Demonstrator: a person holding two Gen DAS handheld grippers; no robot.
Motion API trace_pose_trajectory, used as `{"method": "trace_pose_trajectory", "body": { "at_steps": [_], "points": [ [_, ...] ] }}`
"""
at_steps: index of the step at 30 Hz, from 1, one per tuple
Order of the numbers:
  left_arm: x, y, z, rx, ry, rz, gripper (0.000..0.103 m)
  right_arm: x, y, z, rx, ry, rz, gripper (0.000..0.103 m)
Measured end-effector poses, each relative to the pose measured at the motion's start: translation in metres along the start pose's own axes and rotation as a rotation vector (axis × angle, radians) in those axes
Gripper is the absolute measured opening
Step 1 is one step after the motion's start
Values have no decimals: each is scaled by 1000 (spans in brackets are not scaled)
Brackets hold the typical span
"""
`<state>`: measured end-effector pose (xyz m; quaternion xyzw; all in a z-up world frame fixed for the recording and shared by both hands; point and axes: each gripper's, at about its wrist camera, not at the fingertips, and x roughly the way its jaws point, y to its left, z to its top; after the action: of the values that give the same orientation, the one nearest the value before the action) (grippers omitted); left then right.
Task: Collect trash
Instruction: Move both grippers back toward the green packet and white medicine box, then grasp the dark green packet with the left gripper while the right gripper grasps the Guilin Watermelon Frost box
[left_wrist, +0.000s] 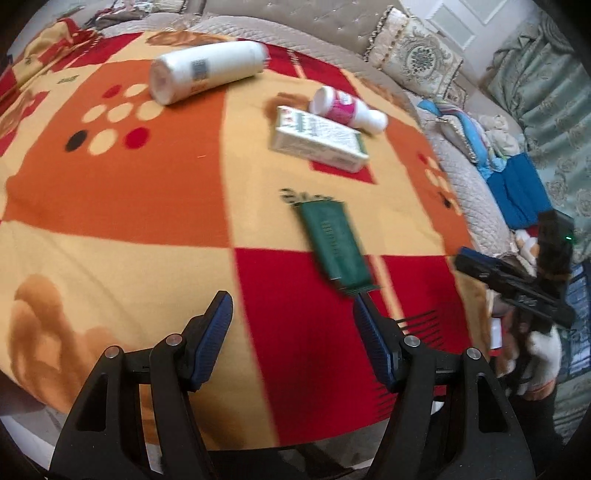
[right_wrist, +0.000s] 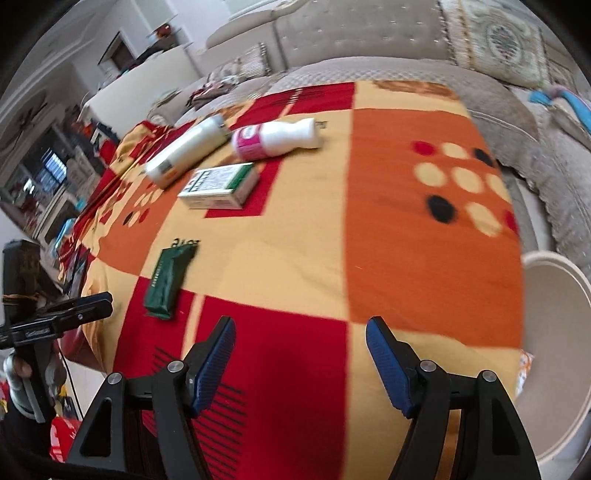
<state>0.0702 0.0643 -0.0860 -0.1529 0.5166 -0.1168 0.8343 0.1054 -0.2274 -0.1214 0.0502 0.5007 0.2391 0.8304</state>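
Note:
Several pieces of trash lie on a table under a red, orange and yellow cloth. A flat green packet lies nearest, just ahead of my left gripper, which is open and empty. Further back are a white and green carton, a small white bottle with a pink label and a tall white bottle, both on their sides. My right gripper is open and empty over the table's near edge.
A cream round bin stands at the table's right edge. A quilted beige sofa with patterned cushions runs behind the table. The right gripper shows at the right of the left wrist view; the left one shows at the left of the right wrist view.

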Motion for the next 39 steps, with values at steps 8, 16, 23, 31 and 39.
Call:
{"method": "trace_pose_trajectory", "body": {
  "at_steps": [8,16,23,31,39],
  "points": [
    [41,-48,26,12,-52,60,68,10,13,12,-2,3,15,71],
    [64,-39,34,9,-45,125,50,17,18,25,-27,4,40,71],
    [49,-17,37,9,-50,128,24,50,28,61,-12,-14,53,71],
    [31,13,49,-36,-81,145,22,73,21,110,93,-116,-50,71],
    [26,22,49,-33,-82,154,22,99,16,137,130,-115,-113,71]
  ]
}}
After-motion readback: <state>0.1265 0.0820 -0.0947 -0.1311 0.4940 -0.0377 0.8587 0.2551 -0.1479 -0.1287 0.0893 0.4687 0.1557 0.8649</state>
